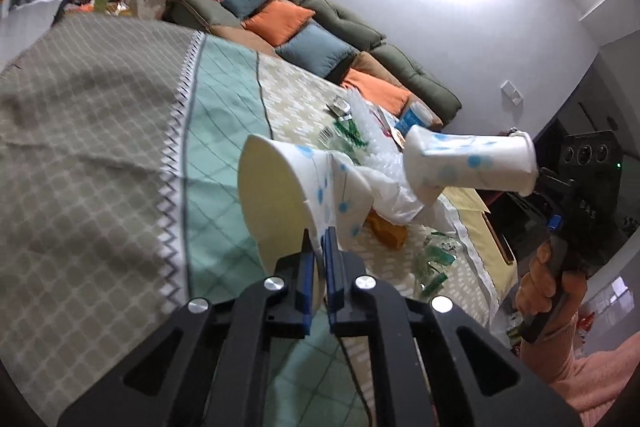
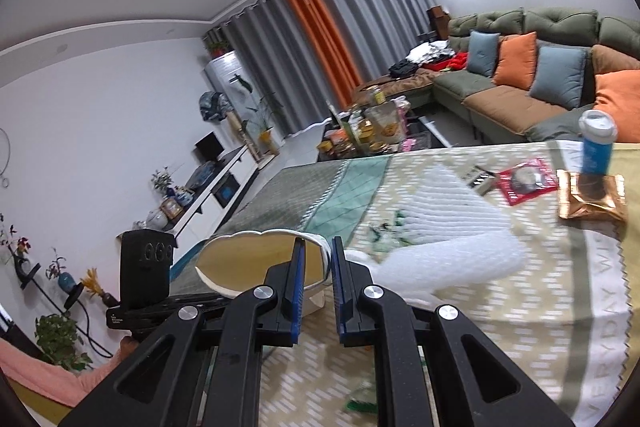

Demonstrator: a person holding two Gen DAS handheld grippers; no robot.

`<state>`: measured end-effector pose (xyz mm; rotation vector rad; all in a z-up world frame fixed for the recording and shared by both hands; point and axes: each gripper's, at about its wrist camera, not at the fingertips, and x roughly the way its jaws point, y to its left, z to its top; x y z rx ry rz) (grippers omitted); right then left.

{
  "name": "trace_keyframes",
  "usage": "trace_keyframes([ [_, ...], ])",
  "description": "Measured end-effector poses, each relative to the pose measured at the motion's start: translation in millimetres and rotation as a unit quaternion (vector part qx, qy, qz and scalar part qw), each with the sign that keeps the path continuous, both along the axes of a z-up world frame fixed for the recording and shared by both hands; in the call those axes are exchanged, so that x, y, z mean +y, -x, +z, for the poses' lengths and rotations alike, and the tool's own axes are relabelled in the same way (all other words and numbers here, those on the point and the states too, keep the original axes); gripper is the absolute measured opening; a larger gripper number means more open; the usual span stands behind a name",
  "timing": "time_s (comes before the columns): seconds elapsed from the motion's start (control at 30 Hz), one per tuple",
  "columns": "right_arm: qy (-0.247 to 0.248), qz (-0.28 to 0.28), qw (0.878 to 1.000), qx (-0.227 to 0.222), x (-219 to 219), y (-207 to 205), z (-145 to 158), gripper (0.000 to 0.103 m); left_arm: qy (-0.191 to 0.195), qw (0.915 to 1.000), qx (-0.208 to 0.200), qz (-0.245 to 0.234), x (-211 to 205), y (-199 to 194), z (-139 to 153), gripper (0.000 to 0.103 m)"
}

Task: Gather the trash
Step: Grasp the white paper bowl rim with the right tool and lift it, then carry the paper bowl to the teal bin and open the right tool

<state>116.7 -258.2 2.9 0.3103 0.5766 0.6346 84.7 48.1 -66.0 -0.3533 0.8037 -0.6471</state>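
My left gripper [image 1: 318, 239] is shut on the rim of a white paper cup with blue dots [image 1: 280, 195]. The cup lies tilted, mouth to the left, over the patterned tablecloth [image 1: 100, 147]. To the right, a hand [image 1: 548, 287] carries my right gripper [image 1: 538, 175], shut on the rim of a second dotted paper cup [image 1: 468, 163] held above the litter. In the right wrist view, the right gripper [image 2: 318, 247] pinches that cup's wall, and its cream inside [image 2: 256, 259] faces the camera.
On the cloth lie bubble wrap [image 2: 440, 227], a red packet [image 2: 524, 181], a copper foil pouch [image 2: 592, 199] with a blue can [image 2: 598, 143] on it, green wrappers [image 1: 436, 259] and a white plastic bag [image 1: 392, 195]. A sofa with cushions [image 1: 320, 11] runs behind the table.
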Motion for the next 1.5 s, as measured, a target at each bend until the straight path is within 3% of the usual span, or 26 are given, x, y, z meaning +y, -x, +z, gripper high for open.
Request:
trace_keyframes([
  [0.3,-0.006,0.063,0.998,-0.004,61.1,-18.4,3.1,0.013,-0.031,0.9958,-0.046,0.073,63.4,30.5,33.0,0.007],
  [0.5,-0.001,0.079,0.997,-0.004,85.6,-23.0,2.6,0.013,-0.009,0.9959,-0.025,0.086,92.7,34.1,26.9,0.007],
  [0.63,0.003,0.067,0.998,0.01,84.3,-26.6,-5.5,0.013,-0.001,0.9967,-0.001,0.081,90.6,27.8,10.3,0.036],
  [0.77,0.009,0.061,0.998,0.022,81.8,-25.8,-13.0,0.013,0.007,0.9977,0.023,0.064,78.8,14.1,-4.4,0.049],
  [0.87,0.012,0.057,0.998,0.028,78.4,-26.1,-17.8,0.012,0.021,0.998,0.032,0.05,68.0,6.6,-11.5,0.049],
  [0.97,0.01,0.054,0.998,0.035,73.6,-28.4,-22.3,0.011,0.026,0.9987,0.022,0.037,61.7,5.8,-10.5,0.043],
  [1.03,0.009,0.048,0.998,0.037,70.6,-29.8,-24.6,0.011,0.014,0.9993,0.016,0.03,54.6,5.4,-7.6,0.013],
  [1.1,0.003,0.047,0.998,0.041,67.3,-31.3,-25.6,0.011,0.015,0.9995,0.01,0.026,53.9,6.4,-6.9,0.007],
  [1.3,-0.008,0.052,0.998,0.042,66.8,-33.6,-23.2,0.011,-0.016,0.9986,-0.026,0.044,56.0,21.6,7.6,0.005],
  [1.5,-0.022,0.072,0.996,0.041,80.3,-39.2,-19.1,0.011,-0.053,0.9926,-0.051,0.096,84.1,38.6,24.6,0.005],
])
